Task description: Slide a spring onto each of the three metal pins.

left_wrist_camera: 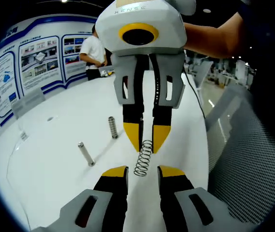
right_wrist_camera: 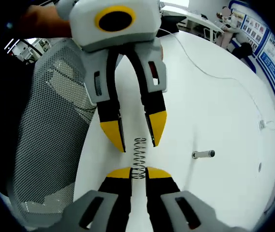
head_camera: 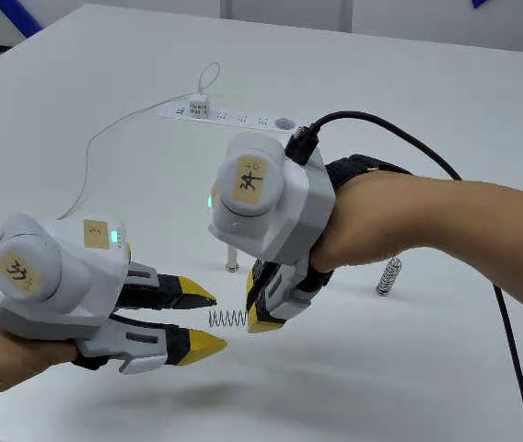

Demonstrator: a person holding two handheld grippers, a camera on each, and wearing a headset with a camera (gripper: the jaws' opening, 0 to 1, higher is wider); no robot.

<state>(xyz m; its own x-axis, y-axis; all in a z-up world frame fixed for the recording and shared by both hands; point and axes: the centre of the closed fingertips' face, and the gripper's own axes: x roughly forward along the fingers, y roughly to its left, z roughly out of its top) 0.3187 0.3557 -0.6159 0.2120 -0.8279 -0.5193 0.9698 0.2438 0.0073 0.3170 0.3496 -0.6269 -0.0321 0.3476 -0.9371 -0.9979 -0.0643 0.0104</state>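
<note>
My right gripper (head_camera: 260,318) pinches one end of the thin steel coil spring (head_camera: 227,318) near the upright silver pin (head_camera: 232,258), left gripper (head_camera: 217,320) spread around its free end; mistimed handover could flick it away.

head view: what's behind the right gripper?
A bare metal pin stands upright on the table just behind the right gripper, which is shut on a spring. The gripper's body covers the pin's top and anything further behind it.
</note>
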